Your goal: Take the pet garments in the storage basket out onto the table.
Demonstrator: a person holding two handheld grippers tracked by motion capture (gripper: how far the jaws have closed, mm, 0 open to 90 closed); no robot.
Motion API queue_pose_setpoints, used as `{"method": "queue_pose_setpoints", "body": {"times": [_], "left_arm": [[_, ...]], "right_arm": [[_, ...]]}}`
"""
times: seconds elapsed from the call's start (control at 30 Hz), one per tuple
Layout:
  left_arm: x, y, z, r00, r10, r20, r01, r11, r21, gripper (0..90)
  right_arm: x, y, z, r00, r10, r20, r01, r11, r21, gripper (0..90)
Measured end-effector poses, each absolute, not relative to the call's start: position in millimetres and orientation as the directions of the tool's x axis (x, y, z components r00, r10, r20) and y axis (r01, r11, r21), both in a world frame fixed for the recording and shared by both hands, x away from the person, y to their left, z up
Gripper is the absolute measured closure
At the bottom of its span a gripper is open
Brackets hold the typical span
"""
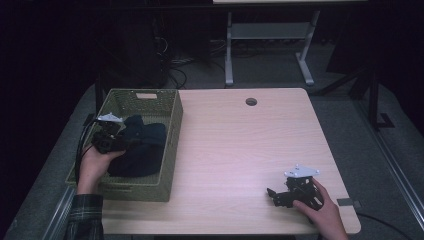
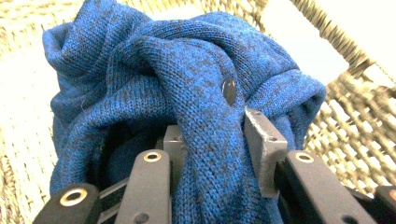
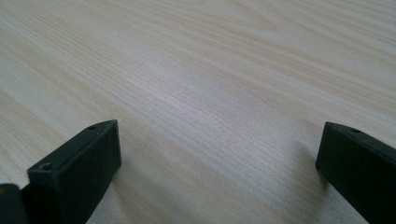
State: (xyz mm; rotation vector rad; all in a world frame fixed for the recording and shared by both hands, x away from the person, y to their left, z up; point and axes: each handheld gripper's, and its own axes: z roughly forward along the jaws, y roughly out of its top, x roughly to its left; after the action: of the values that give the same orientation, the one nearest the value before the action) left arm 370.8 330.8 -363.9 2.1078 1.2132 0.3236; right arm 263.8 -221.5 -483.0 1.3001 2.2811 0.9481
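Both grippers differ — the left gripper (image 2: pixel 210 140) clamps a fold of the blue knit cardigan (image 2: pixel 187 93) inside the wicker basket (image 1: pixel 172 125) at nine o'clock, lifting seems next, while the right gripper (image 1: pixel 278 196) rests spread-jawed at five o'clock.

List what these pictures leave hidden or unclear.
- Basket floor: high view, covered by the sweater.
- Sweater's lower part: left gripper view, cut off behind the left tool, which is shut on a fold.
- Right tool: high view, too small and dark to judge its opening.

Likely lab — dim, bare desk (image 1: pixel 240 145), cables (image 1: pixel 175 70)
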Motion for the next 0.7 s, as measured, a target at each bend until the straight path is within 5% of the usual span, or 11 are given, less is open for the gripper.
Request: {"method": "queue_pose_setpoints", "body": {"times": [0.7], "left_arm": [[358,340,-312,0.578,0.806,-0.128,0.589,-0.303,0.749,65.4]], "right_arm": [[264,-222,-483,-0.520,0.854,0.025,0.621,0.357,0.698,0.0]]}}
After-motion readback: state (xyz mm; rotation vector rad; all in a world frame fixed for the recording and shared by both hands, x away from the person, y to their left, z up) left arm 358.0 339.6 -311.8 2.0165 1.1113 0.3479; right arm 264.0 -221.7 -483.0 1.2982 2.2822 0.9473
